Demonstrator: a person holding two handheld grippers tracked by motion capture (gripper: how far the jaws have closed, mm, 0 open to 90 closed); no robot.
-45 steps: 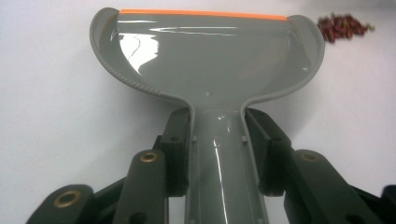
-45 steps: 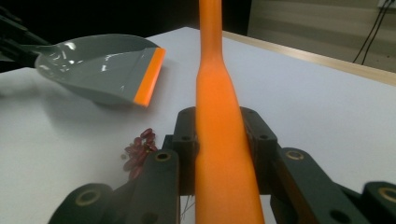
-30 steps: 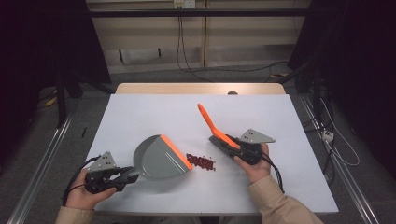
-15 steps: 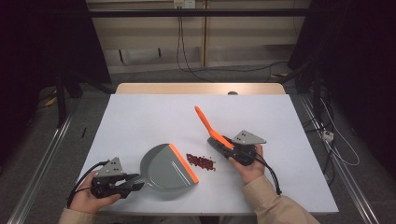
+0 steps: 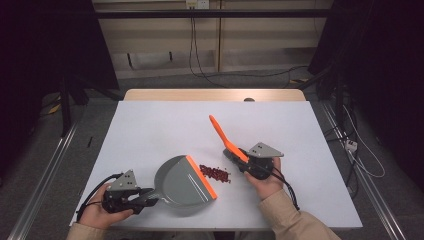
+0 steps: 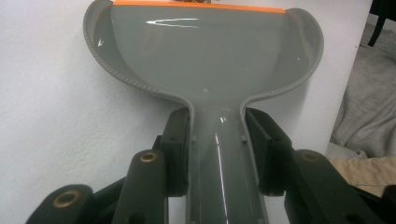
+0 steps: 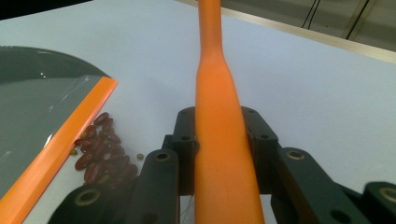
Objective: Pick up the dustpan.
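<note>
A grey dustpan (image 5: 181,182) (image 6: 205,56) with an orange lip (image 5: 201,177) (image 7: 56,149) lies flat on the white table (image 5: 150,130). My left gripper (image 5: 142,197) (image 6: 217,154) is shut on its handle. A small pile of red beans (image 5: 216,173) (image 7: 100,149) sits right at the lip. To the right of the beans, my right gripper (image 5: 245,164) (image 7: 222,151) is shut on an orange brush handle (image 5: 223,136) (image 7: 219,116), which slants up and back over the table. The brush head is hidden behind the gripper.
The table's far edge is bare wood (image 5: 215,95). Cables (image 5: 200,55) run along the floor behind the table. A metal rail (image 5: 45,180) runs along the left side, another rail (image 5: 360,170) along the right. Cloth (image 6: 364,116) lies beyond the table edge.
The dustpan has come down from a tilted pose to lie flat, and my left gripper has drawn back toward the near edge. The brush with my right gripper has shifted slightly left toward the beans.
</note>
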